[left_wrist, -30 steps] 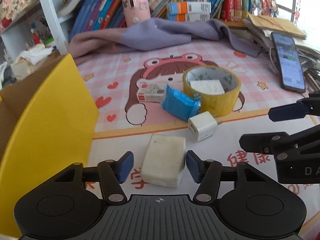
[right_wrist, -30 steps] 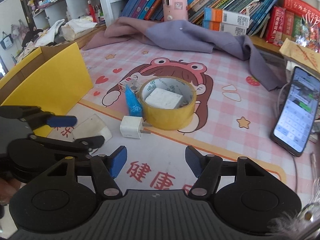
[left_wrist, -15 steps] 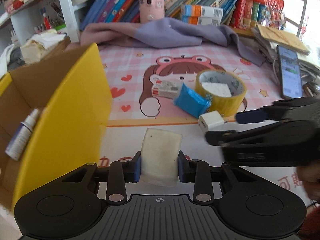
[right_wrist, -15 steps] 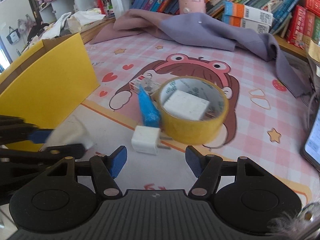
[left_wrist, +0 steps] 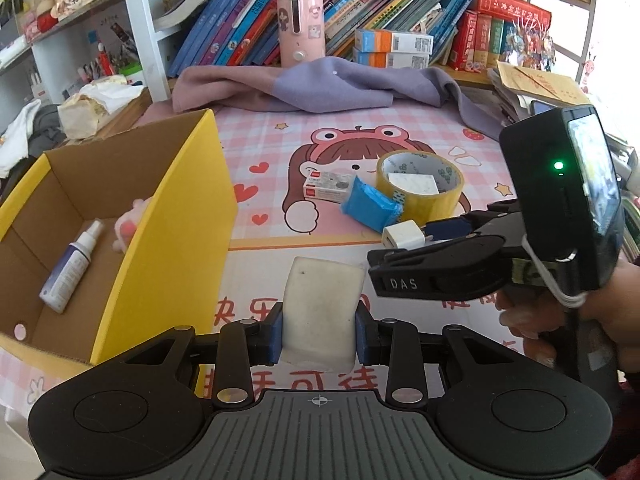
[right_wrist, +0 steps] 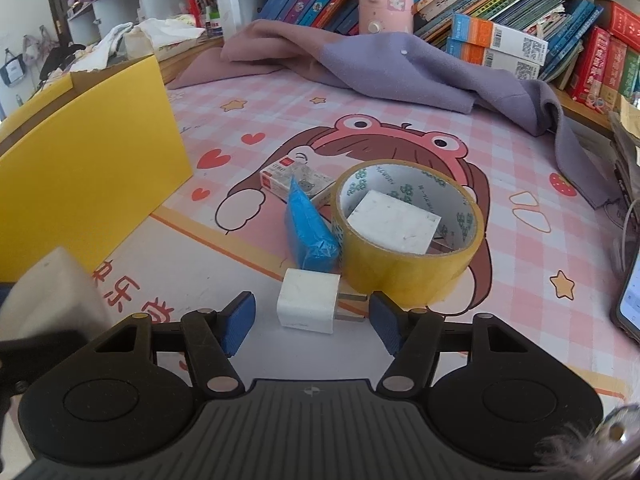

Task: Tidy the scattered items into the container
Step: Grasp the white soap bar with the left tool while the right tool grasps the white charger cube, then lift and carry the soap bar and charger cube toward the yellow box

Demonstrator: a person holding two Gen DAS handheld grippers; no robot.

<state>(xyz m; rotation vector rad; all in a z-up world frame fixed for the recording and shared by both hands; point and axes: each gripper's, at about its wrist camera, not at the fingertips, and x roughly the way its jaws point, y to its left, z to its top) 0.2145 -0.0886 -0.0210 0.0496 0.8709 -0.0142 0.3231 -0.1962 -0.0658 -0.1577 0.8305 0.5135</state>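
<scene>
A purple cloth (left_wrist: 320, 88) lies rumpled along the back of the tabletop (left_wrist: 256, 132). Behind it, books (left_wrist: 240, 36) lean on a shelf beside a pink canister (left_wrist: 301, 30).

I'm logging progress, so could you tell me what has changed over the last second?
The left gripper closed on the white sponge block and lifted it beside the yellow box. The right gripper moved to straddle the white charger plug, jaws closing. Tape roll, blue packet stayed.

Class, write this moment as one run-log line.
left gripper: shut on white sponge | right gripper: closing around white charger, not gripped | yellow box: holds spray bottle
</scene>
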